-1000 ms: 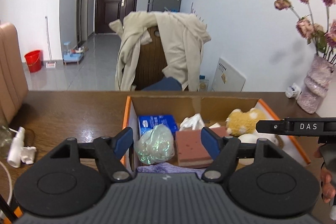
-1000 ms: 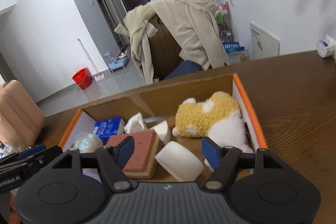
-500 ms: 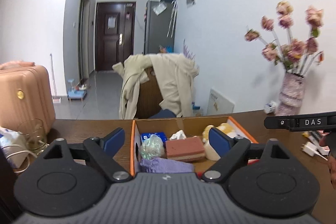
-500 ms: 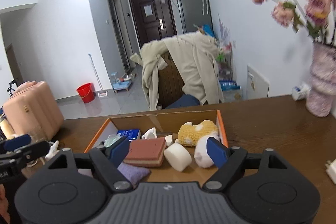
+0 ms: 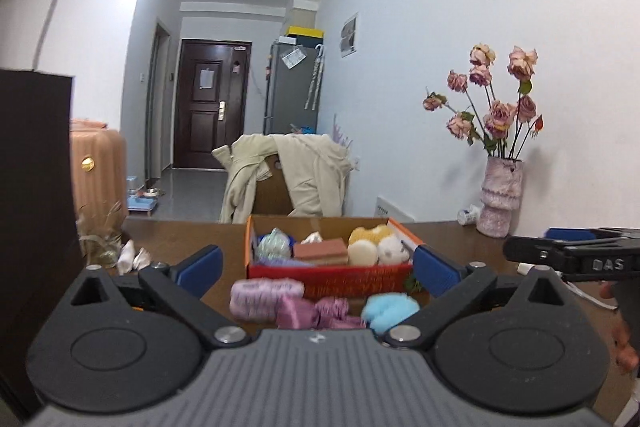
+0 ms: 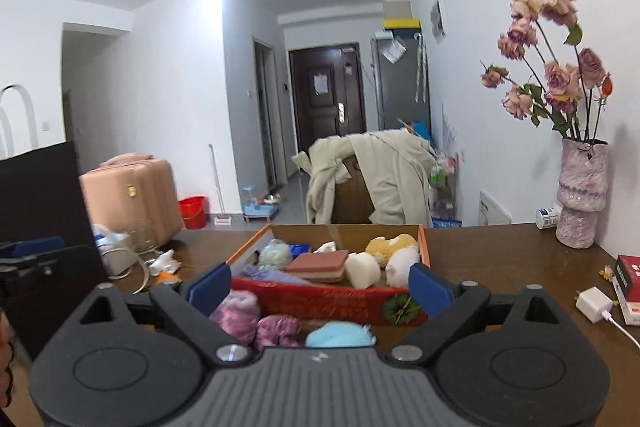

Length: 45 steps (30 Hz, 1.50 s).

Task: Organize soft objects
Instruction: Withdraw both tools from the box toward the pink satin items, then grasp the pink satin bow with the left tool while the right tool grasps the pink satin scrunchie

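Note:
An orange cardboard box [image 5: 328, 273] [image 6: 320, 301] stands on the brown table. It holds a pink sponge [image 5: 320, 250] [image 6: 318, 263], a white sponge [image 6: 362, 269], a yellow plush toy [image 5: 370, 234] [image 6: 390, 245], a greenish mesh ball [image 5: 273, 243] and a purple cloth [image 6: 272, 275]. In front of the box lie pink fluffy pieces [image 5: 262, 297] [image 6: 236, 311] and a light blue puff [image 5: 390, 309] [image 6: 340, 335]. My left gripper [image 5: 316, 269] and right gripper [image 6: 320, 285] are both open and empty, held back from the box.
A vase of dried roses [image 5: 500, 201] [image 6: 580, 195] stands at the table's right. A charger [image 6: 594, 303] and a red carton [image 6: 632, 279] lie right. A dark bag [image 5: 36, 227], a glass [image 5: 98, 247] and crumpled tissues [image 5: 134, 257] are left. A coat-draped chair [image 5: 288, 179] is behind the table.
Both grippers have pulled back and up from the box, open and empty throughout. The pink and blue pieces in front of the box have come into view.

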### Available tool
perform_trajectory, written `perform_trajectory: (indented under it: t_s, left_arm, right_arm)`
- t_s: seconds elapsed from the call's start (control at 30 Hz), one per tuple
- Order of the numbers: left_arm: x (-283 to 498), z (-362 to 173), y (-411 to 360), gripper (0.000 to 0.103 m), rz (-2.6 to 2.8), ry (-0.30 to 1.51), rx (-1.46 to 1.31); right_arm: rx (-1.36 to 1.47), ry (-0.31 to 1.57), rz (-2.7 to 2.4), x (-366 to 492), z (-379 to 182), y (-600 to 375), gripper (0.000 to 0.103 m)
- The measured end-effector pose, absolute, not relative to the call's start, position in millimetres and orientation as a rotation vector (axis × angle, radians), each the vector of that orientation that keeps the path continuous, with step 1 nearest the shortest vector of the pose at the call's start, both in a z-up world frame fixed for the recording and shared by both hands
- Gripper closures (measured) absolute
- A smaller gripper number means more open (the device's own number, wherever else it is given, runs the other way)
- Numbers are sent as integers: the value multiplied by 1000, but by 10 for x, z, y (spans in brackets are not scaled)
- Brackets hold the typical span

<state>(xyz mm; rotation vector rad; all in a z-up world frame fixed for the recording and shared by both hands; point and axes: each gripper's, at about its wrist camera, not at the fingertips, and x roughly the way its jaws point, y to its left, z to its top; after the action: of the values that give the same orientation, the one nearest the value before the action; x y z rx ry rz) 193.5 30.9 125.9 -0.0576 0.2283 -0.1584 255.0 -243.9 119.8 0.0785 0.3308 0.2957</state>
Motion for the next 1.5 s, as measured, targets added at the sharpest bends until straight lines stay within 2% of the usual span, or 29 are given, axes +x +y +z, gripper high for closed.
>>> perform_trajectory:
  t_s: [0.23, 0.47, 1.2, 1.5]
  left_arm:
    - [1512, 992, 296, 0, -152, 249, -64]
    - [1457, 824, 305, 0, -149, 299, -55]
    - [2194, 559, 417, 0, -133, 411, -90]
    - [2753, 448, 429, 2, -133, 453, -100]
  right_arm:
    - [45, 309, 234, 1826, 870, -2411, 7]
    - [45, 358, 234, 1570, 653, -2357, 7]
    - [56, 475, 253, 2223, 378, -2246, 10]
    - [70, 529, 284, 2813, 281, -2131, 19]
